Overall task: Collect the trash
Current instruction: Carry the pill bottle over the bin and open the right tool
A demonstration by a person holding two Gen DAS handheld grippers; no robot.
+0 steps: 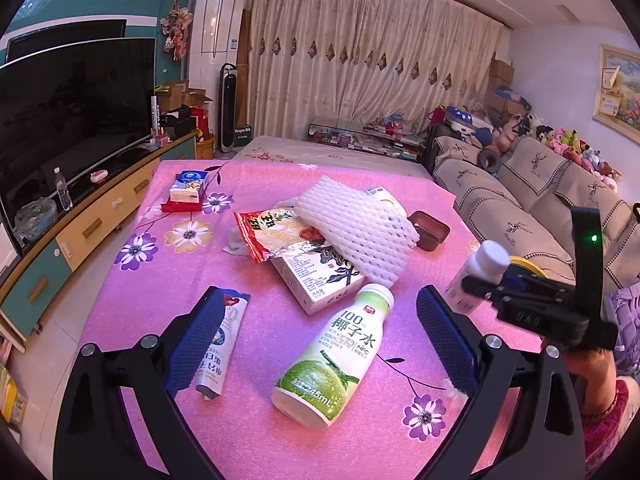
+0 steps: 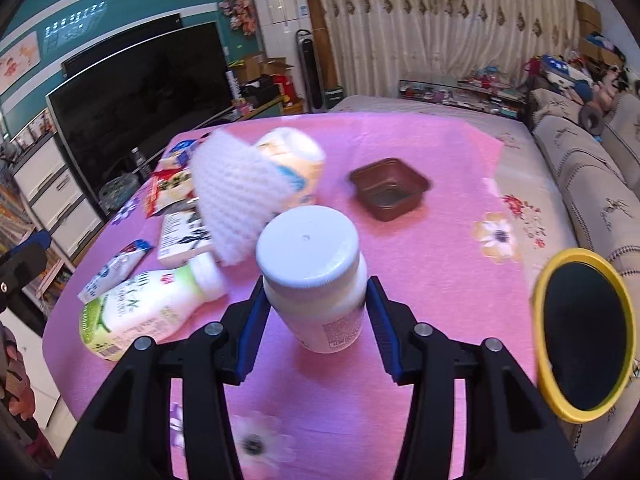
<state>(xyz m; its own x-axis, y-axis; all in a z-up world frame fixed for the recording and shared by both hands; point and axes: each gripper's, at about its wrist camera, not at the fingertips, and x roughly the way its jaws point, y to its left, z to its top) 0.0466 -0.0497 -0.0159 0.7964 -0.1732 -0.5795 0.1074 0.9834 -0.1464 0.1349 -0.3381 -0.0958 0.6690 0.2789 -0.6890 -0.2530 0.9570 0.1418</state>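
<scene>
Foam sheeting, pink and finely pebbled with printed purple and yellow flowers, covers the table (image 1: 132, 312). Clamped between the blue ribbed pads of the right gripper (image 2: 318, 300) is a white plastic jar (image 2: 316, 276): squat and round, with a wide ridged screw cap and a small printed label low on its side, held above the cloth near the table's right edge. Just right of it stands a bin with a yellow rim (image 2: 538, 308) and a black inside. The left gripper (image 1: 320, 344) hangs unclenched, jaws spread wide over a lying coconut water bottle (image 1: 332, 356), white with a green fruit label, touching nothing. A flattened white pouch (image 1: 218, 354) lies under its left finger. Farther back sit a white foam fruit net (image 1: 356, 226) of open mesh, a cardboard carton (image 1: 316, 280), a crinkled red foil wrapper (image 1: 272, 236) and a shallow brown square tray (image 2: 388, 188).
</scene>
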